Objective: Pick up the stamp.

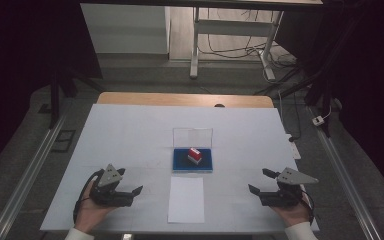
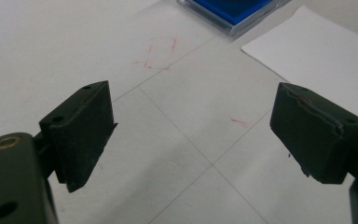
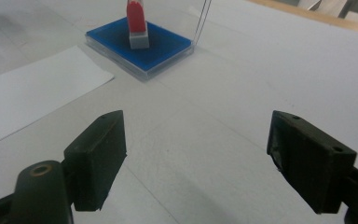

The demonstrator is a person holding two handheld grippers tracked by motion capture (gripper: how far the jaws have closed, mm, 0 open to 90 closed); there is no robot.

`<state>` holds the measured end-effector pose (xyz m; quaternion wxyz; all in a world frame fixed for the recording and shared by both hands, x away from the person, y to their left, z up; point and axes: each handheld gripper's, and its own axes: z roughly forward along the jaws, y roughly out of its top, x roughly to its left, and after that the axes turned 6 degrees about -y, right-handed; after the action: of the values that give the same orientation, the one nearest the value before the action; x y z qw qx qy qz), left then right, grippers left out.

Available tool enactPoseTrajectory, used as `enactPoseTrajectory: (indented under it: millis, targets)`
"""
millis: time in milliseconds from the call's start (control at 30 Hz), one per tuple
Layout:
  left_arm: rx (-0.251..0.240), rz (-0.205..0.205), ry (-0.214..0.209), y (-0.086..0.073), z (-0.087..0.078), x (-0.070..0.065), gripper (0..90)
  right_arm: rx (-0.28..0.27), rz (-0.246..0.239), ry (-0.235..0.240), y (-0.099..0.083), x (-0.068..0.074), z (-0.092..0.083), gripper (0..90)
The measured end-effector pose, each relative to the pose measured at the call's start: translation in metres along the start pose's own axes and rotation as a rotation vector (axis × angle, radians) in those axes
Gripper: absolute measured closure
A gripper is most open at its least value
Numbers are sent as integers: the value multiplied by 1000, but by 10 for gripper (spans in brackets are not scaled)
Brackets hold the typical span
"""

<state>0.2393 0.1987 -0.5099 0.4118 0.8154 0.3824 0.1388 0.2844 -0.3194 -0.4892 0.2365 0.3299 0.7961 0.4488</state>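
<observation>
High view: your left gripper point(image 1: 130, 187) and right gripper point(image 1: 261, 181) rest spread wide on the white surface point(image 1: 130, 135), grasping nothing. Left gripper view: red marks point(image 2: 161, 56) (faint). Right gripper view: the red-topped grey stamp point(image 3: 137, 24) stands untouched in its blue ink tray point(image 3: 163, 49); the white paper sheet point(image 3: 32, 88) looks unstamped.

The table point(image 1: 130, 135) has a smooth, matt white top with a wooden back edge; the blue tray point(image 1: 192, 161) looks like shiny plastic
</observation>
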Motion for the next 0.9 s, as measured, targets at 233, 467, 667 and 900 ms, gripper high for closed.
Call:
enactPoseTrajectory:
  millis: [233, 467, 667, 900]
  targets:
    - [-24, 15, 15, 2, -3, -4, 140, 7, 8, 0, 0, 1, -1, 221]
    - [-19, 24, 14, 2, -3, -3, 143, 2, 19, 2, 0, 4, -2, 230]
    - [-15, 15, 9, 1, -4, -1, 142, -4, 10, 1, 4, 5, -1, 233]
    - [-13, 2, 12, 2, -2, 0, 141, -21, 4, 23, 16, 8, -1, 275]
